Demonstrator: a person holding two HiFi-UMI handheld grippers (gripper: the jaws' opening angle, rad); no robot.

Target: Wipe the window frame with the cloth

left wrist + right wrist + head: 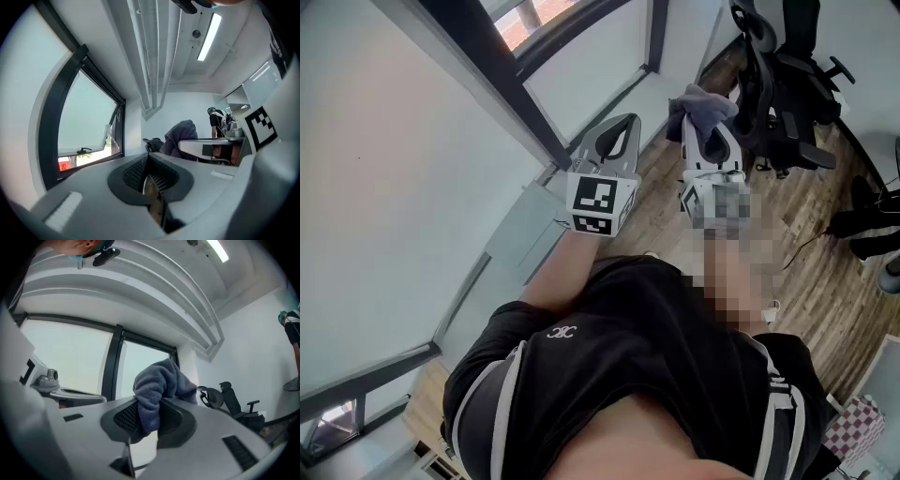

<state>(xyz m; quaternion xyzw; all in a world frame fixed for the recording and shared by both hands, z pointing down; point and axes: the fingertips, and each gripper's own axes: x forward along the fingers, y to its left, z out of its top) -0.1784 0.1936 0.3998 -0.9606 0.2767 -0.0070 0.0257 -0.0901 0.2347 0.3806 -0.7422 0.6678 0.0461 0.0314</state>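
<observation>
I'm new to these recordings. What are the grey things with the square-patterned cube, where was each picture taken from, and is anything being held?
There is no robot here. A person holds a two-jaw tool in each hand, and the marker cube is part of one. The head view comes from a camera on the person's head that looks steeply down, so it shows their dark shirt, the wooden floor and an office chair. Each gripper view comes from a camera riding on that tool and looking along its jaws. The left hand-held gripper has its jaws together with nothing between them. The right hand-held gripper is clamped on a grey-blue cloth. Both point towards the dark window frame, and the cloth appears clear of it.
</observation>
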